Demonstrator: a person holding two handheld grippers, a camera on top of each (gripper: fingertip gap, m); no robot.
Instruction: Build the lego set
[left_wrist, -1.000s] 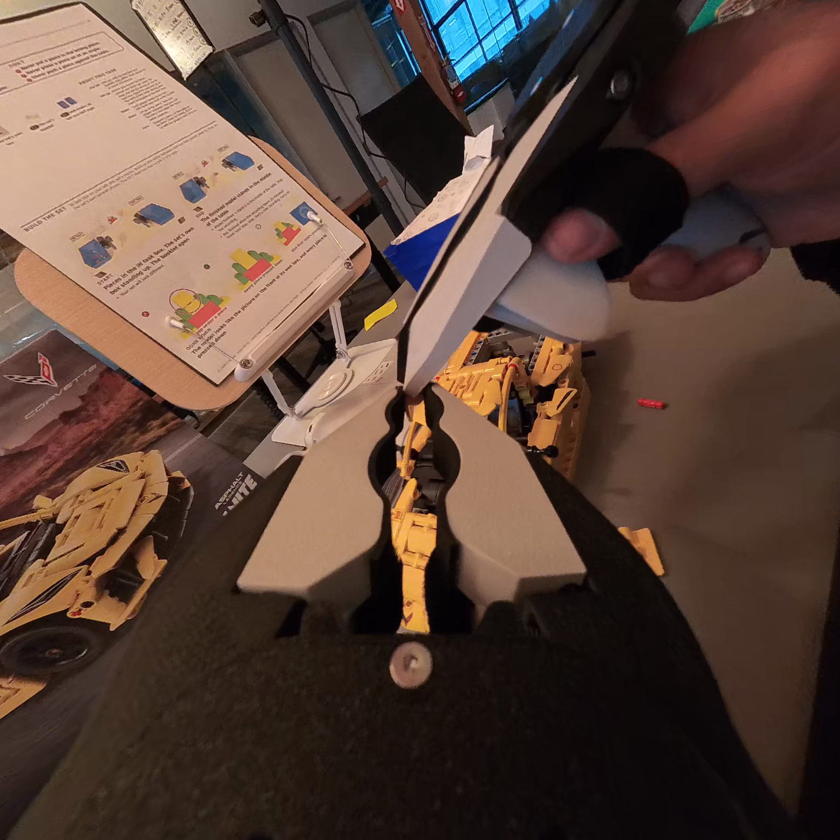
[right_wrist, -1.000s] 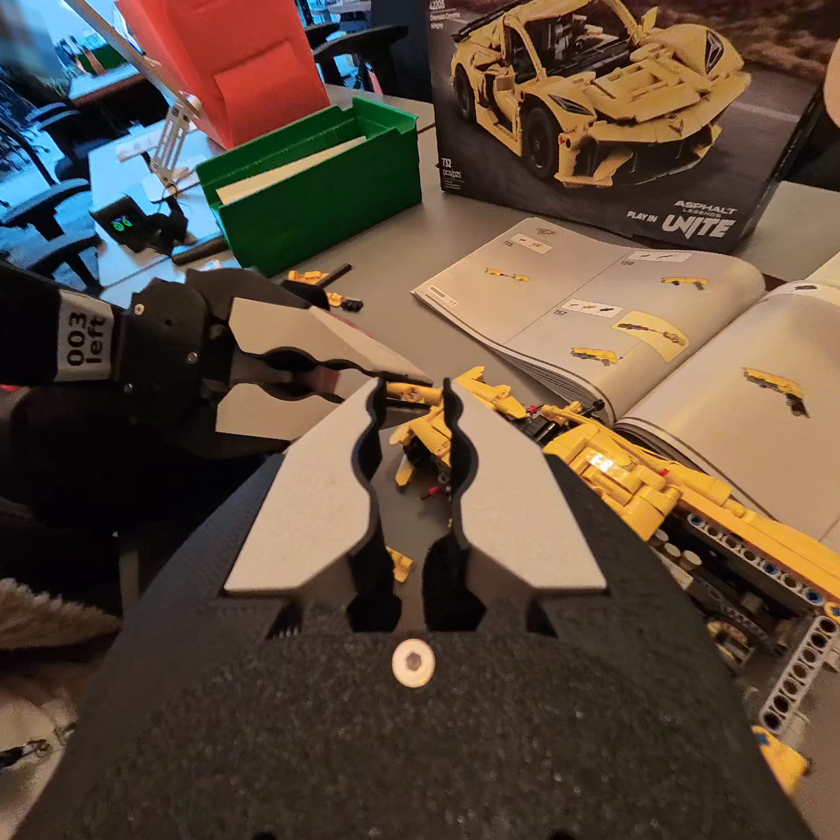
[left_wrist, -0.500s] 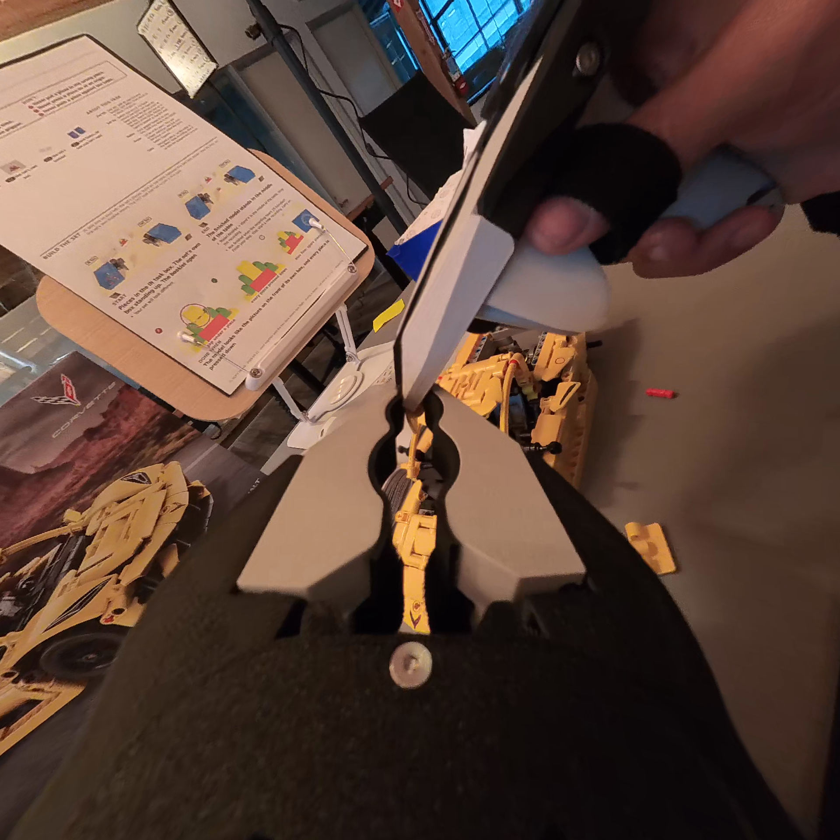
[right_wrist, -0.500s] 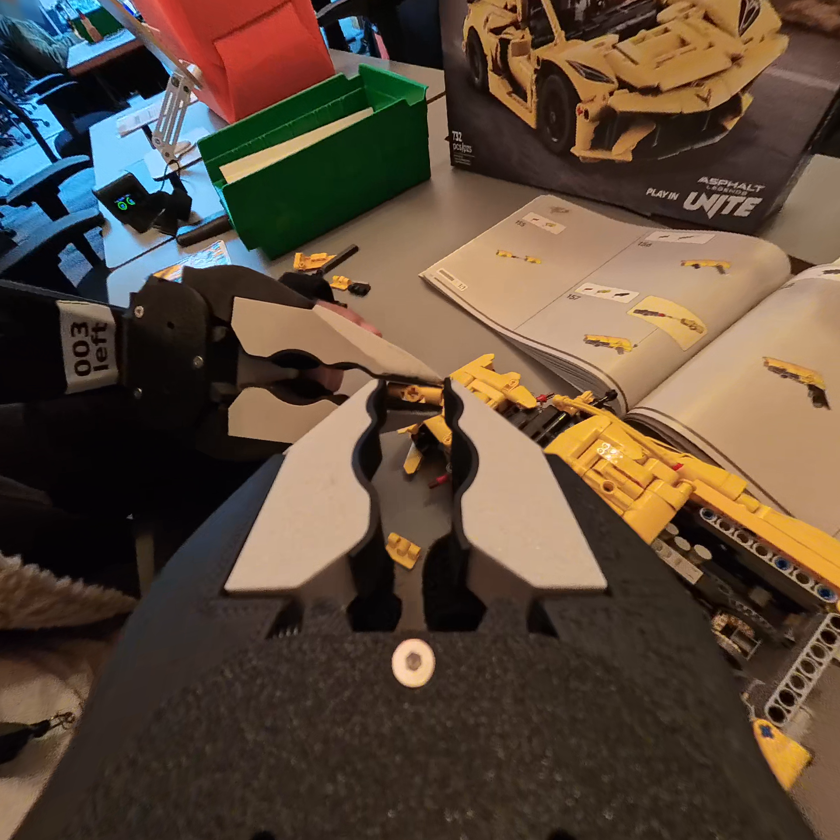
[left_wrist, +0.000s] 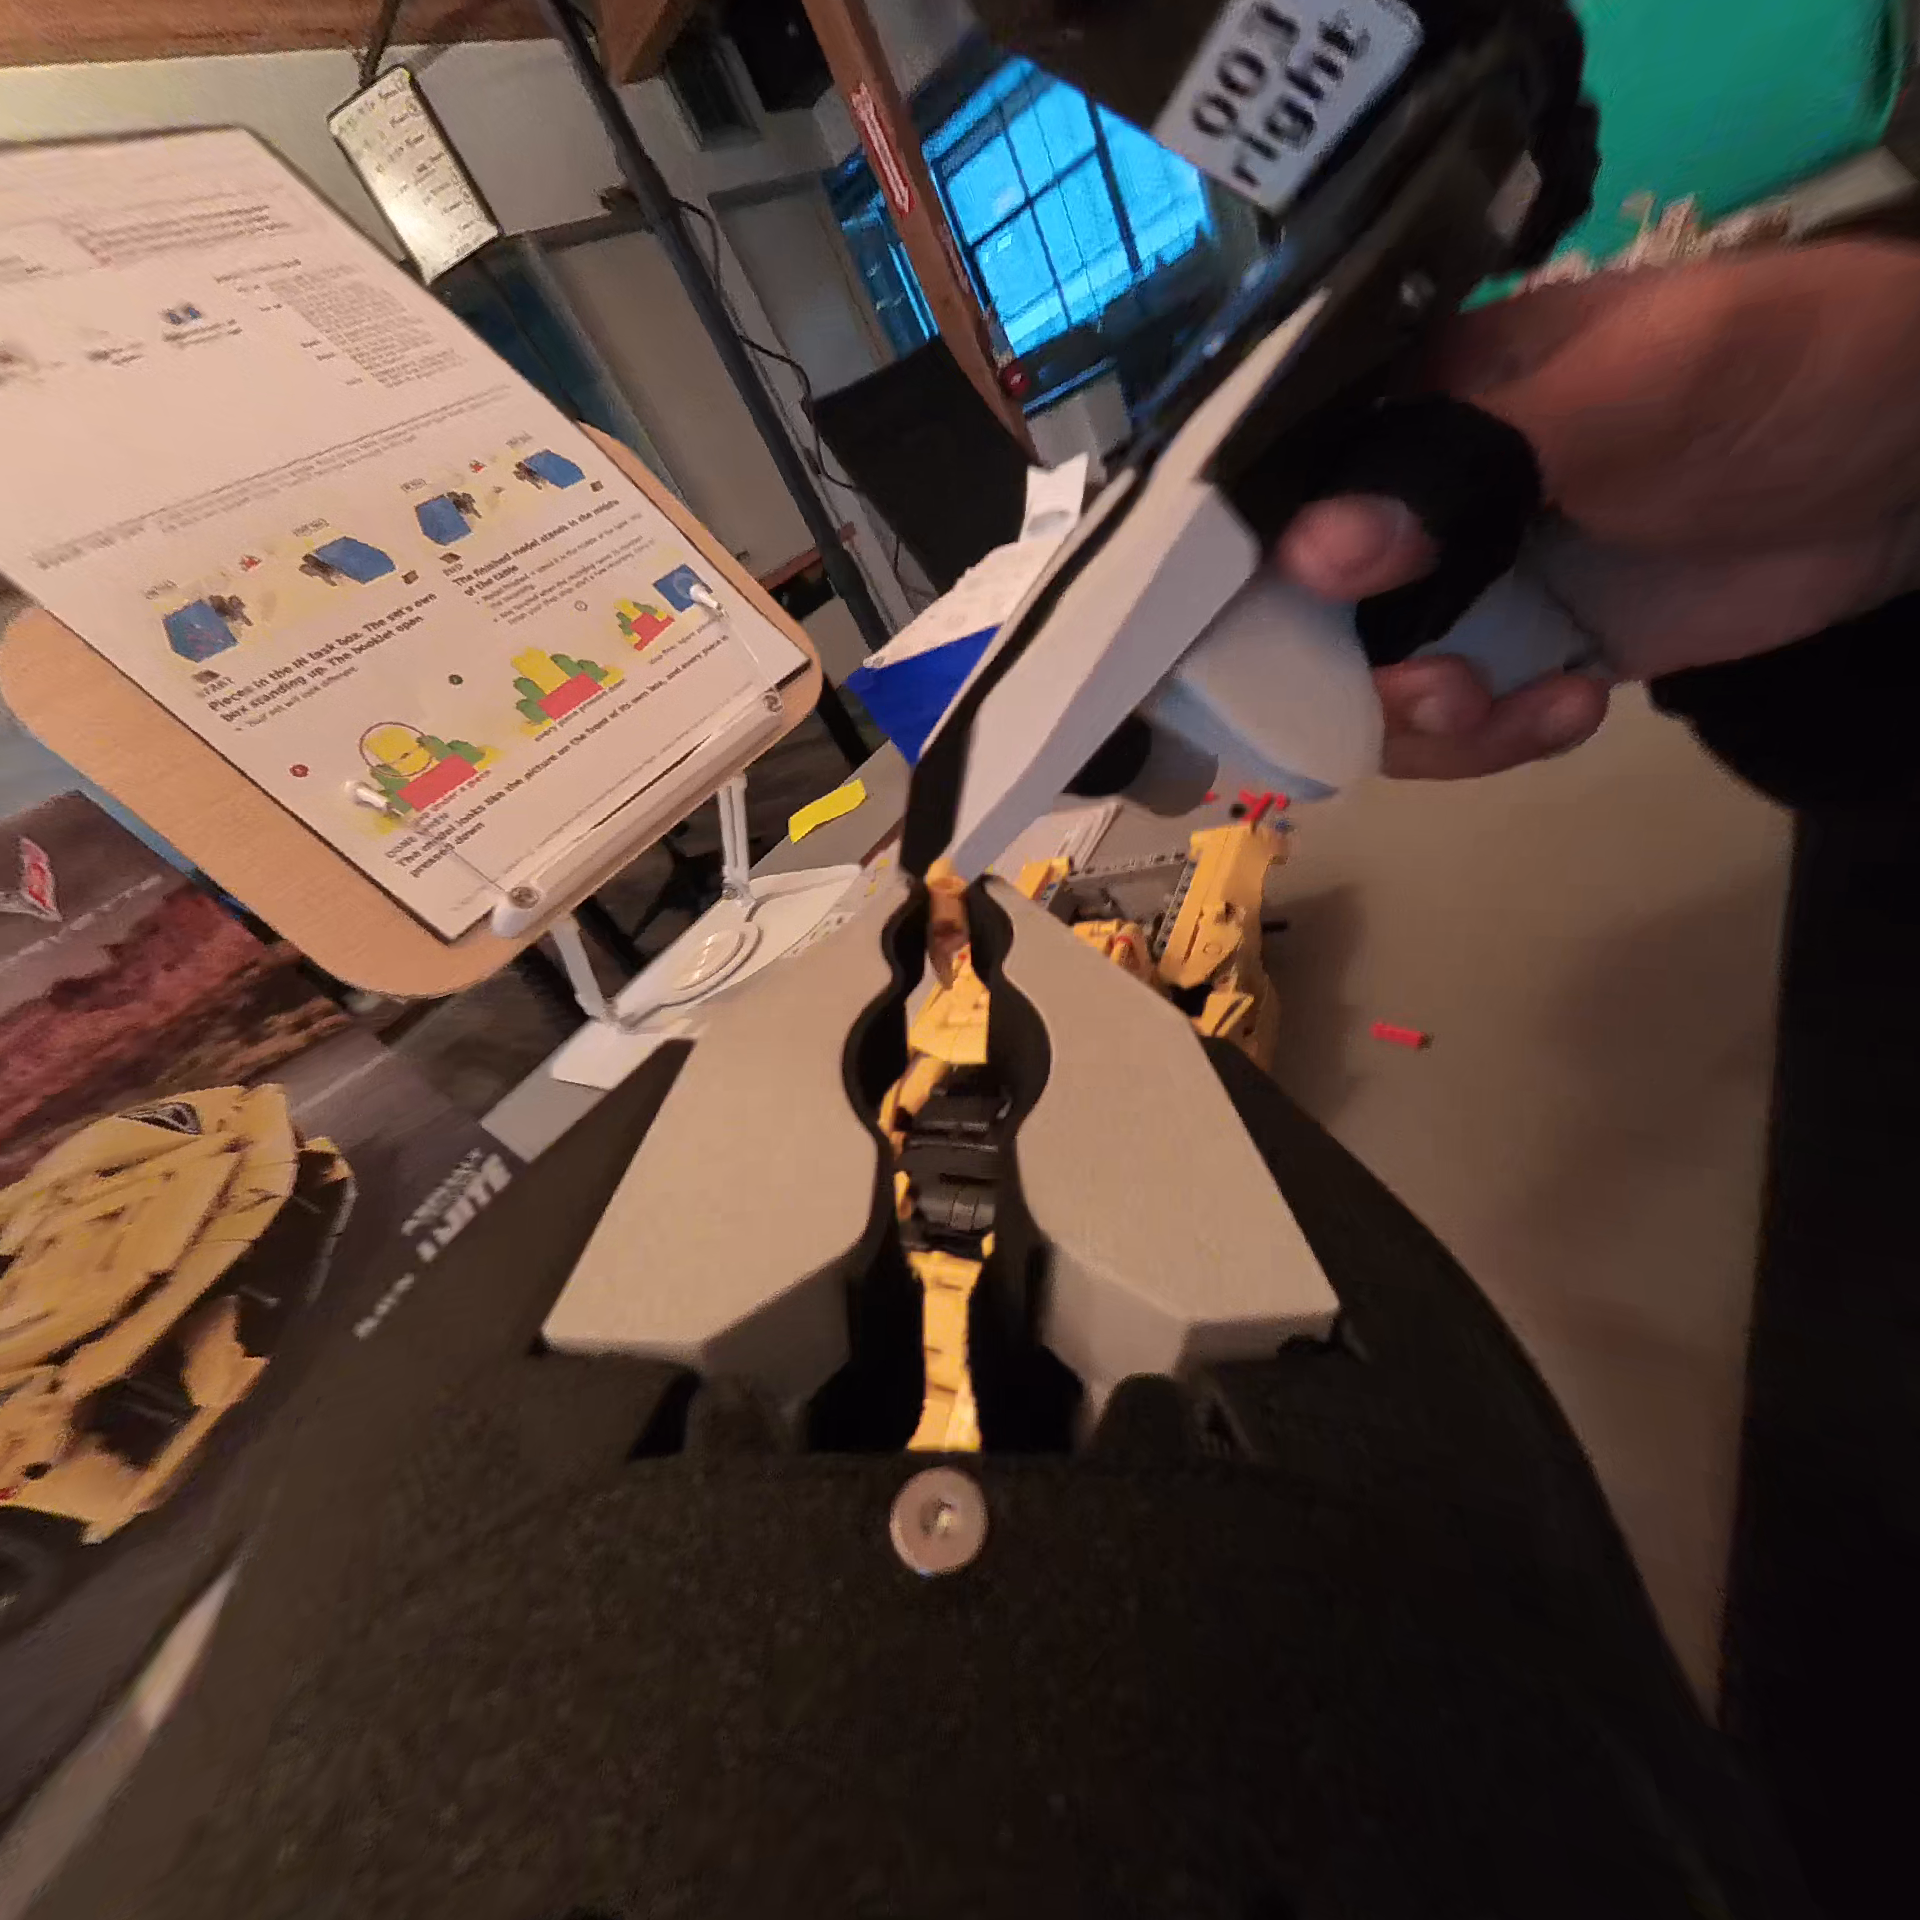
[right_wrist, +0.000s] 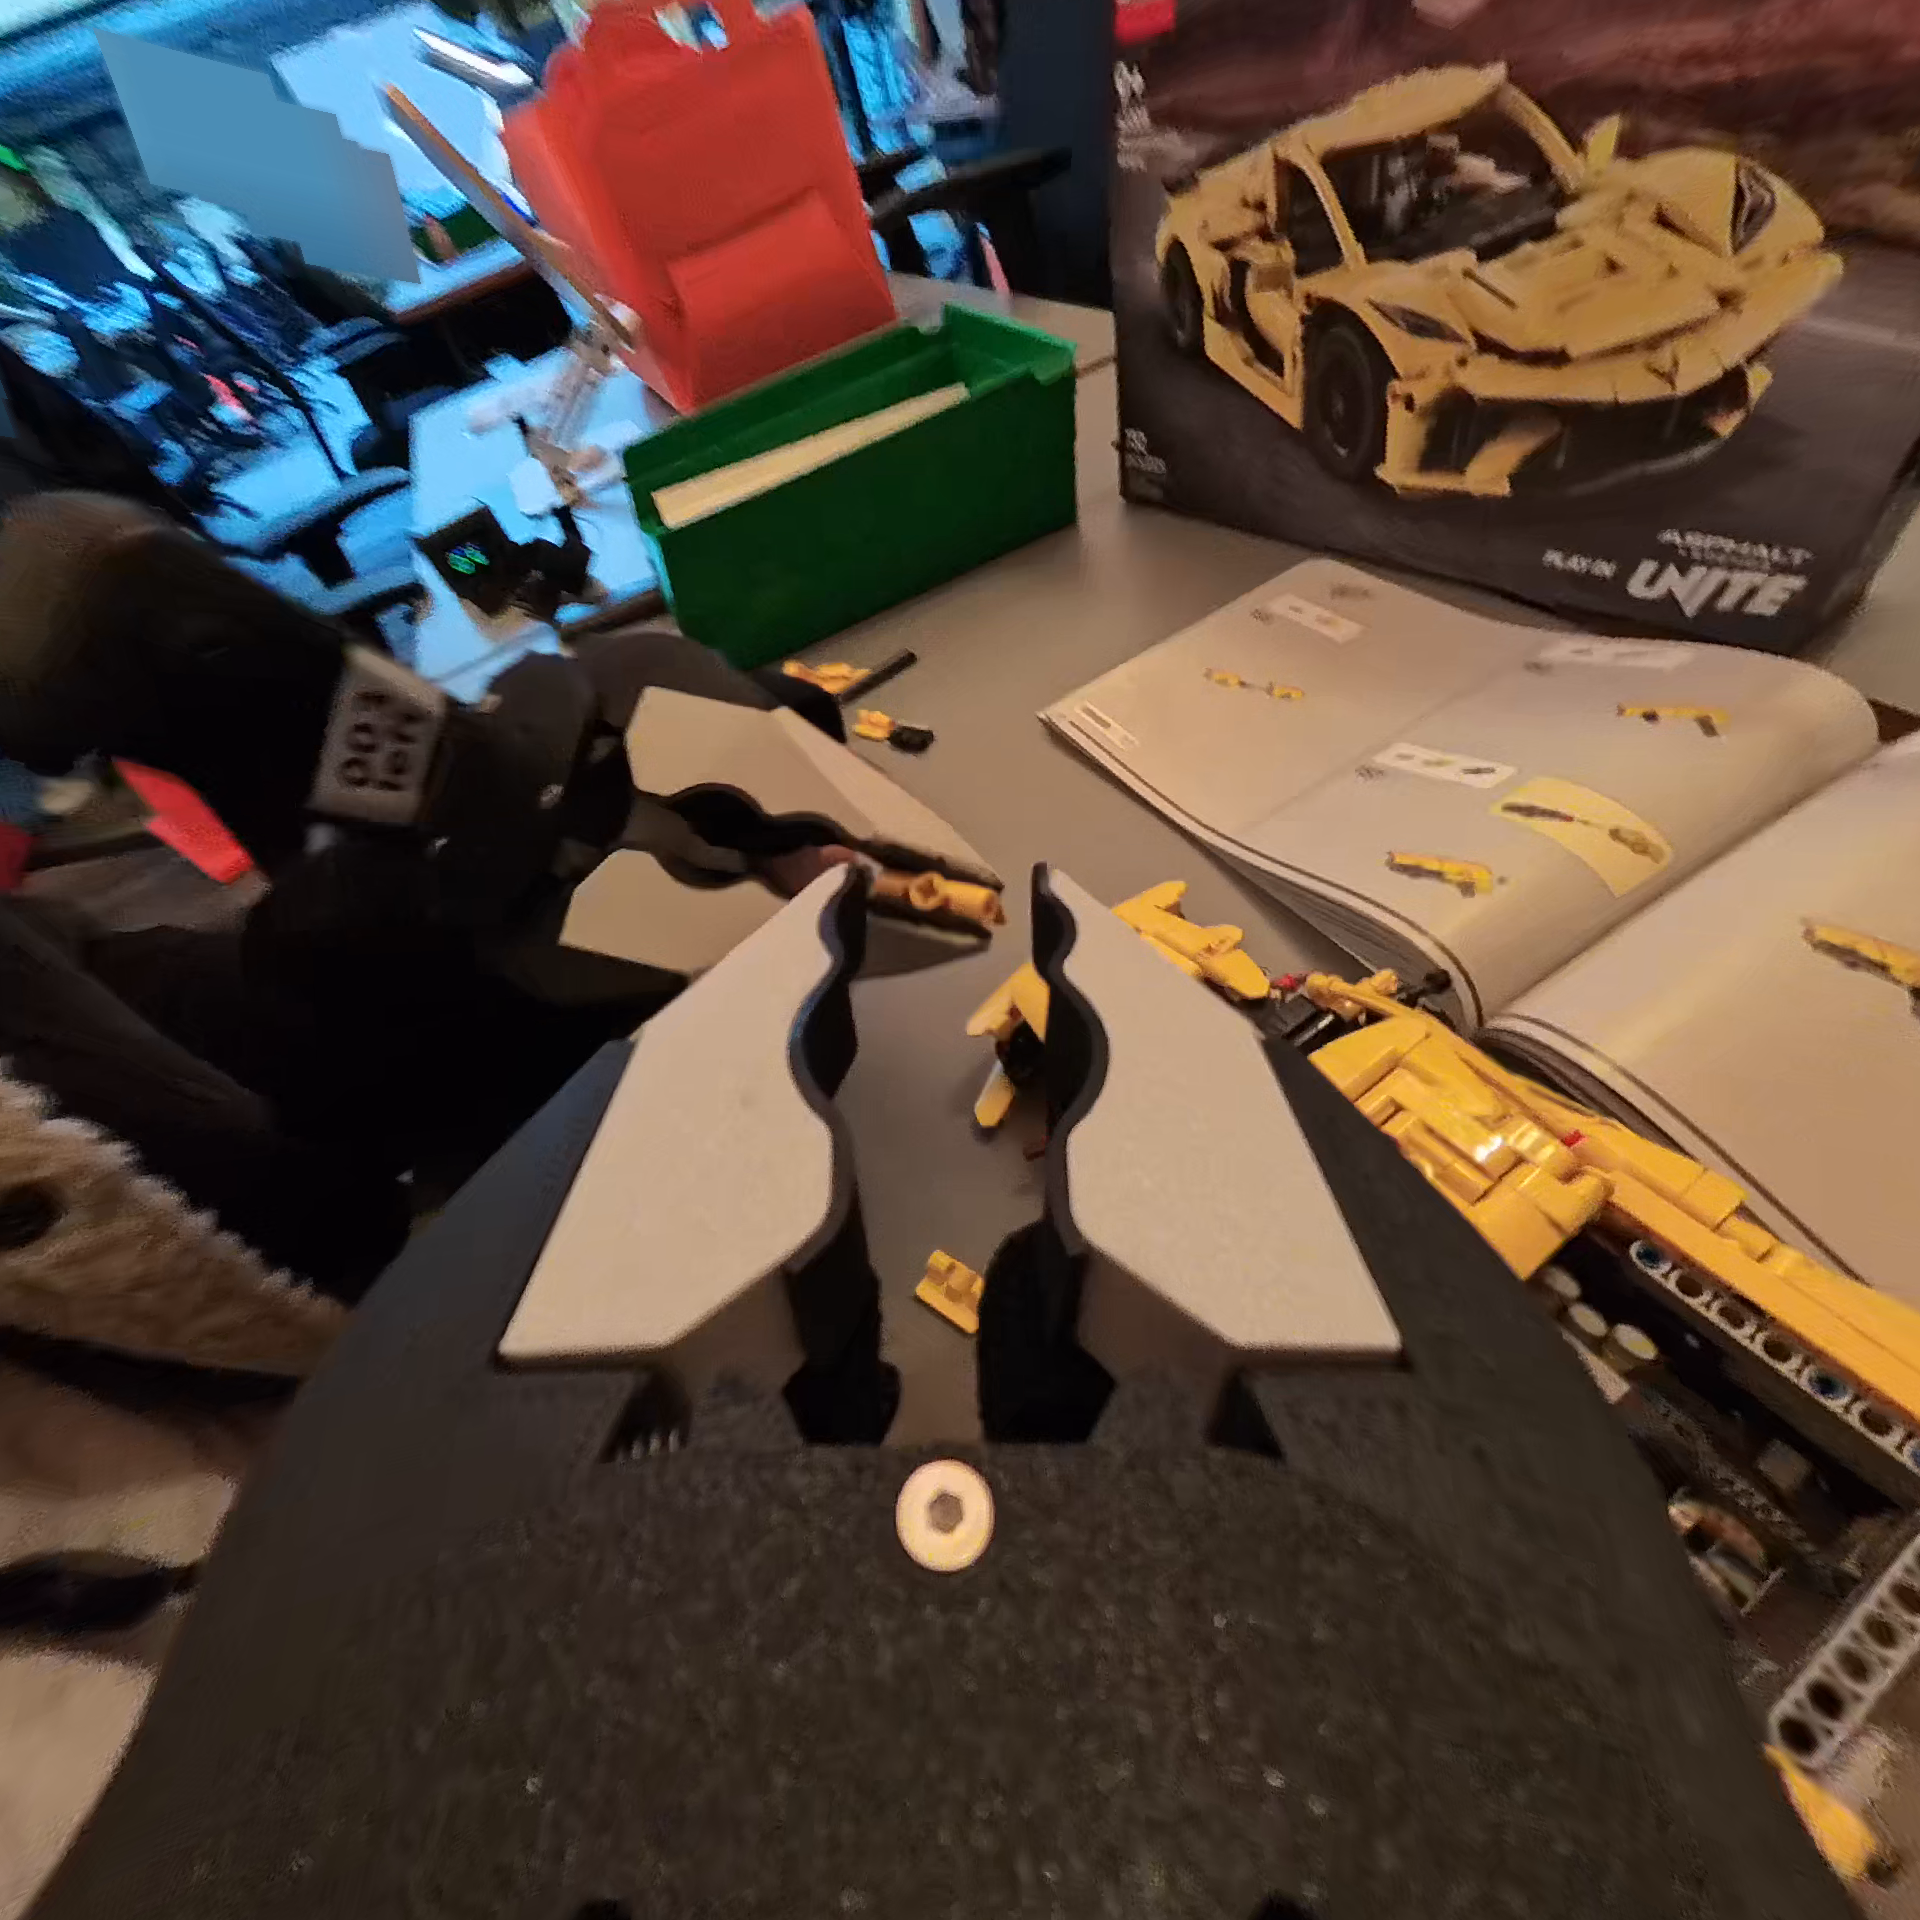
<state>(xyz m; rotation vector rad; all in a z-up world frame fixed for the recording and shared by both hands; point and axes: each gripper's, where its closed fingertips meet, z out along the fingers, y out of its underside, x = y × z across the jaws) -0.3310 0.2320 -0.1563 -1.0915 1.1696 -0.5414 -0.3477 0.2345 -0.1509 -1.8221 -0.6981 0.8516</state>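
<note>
Right wrist view: right gripper (right_wrist: 945, 894) spread and empty; left gripper (right_wrist: 935, 883) pinches a yellow Lego piece (right_wrist: 935, 896) by its tip, which could slip onto the table (right_wrist: 1018, 634).

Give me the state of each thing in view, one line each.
left gripper: shut on a yellow piece, off the table
right gripper: open, empty
instruction booklet: lying open
green bin: open-topped, white sheet inside
yellow car model: unfinished, on table
set box: standing upright
</note>
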